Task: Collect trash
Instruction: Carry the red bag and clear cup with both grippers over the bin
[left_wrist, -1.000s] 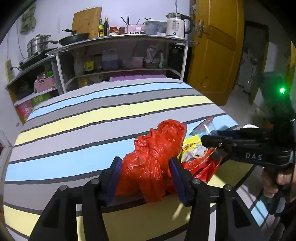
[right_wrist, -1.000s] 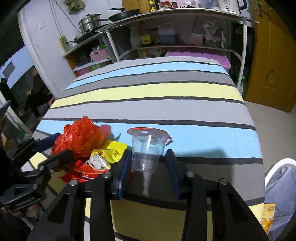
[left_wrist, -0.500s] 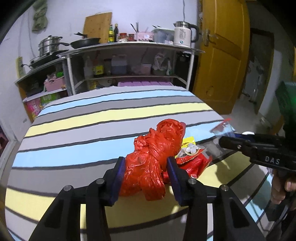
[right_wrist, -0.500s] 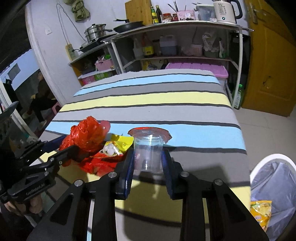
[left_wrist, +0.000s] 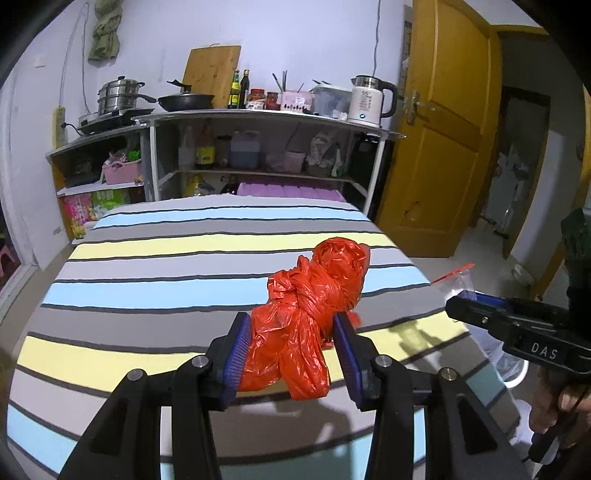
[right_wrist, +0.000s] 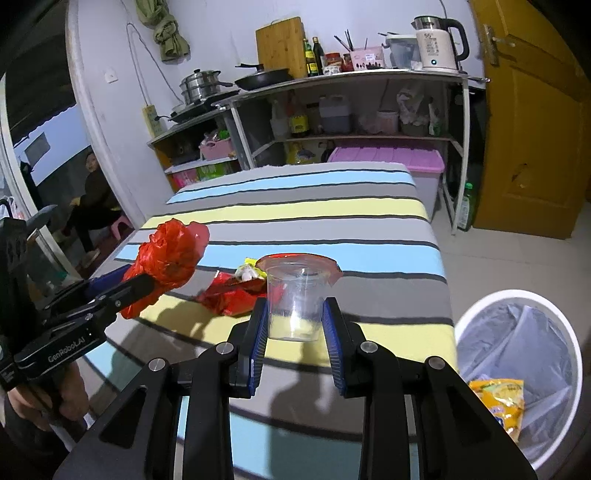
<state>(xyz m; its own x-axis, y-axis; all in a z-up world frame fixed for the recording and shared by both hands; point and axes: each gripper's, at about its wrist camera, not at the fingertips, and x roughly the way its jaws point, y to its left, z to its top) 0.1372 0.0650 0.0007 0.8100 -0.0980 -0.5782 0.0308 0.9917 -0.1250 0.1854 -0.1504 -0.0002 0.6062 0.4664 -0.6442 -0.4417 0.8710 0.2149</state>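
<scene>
Left gripper (left_wrist: 291, 349) clamps red bag (left_wrist: 314, 314), right gripper (right_wrist: 295, 328) clamps clear cup (right_wrist: 295, 299) – bin (right_wrist: 517, 332) right of it – cup's thin wall, seemingly slick, could slip

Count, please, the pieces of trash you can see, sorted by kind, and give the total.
Red plastic bag: 1, in the left gripper
Clear plastic cup: 1, in the right gripper
Snack wrappers: 2, red one on the table, yellow one in the bin
Total: 4
</scene>
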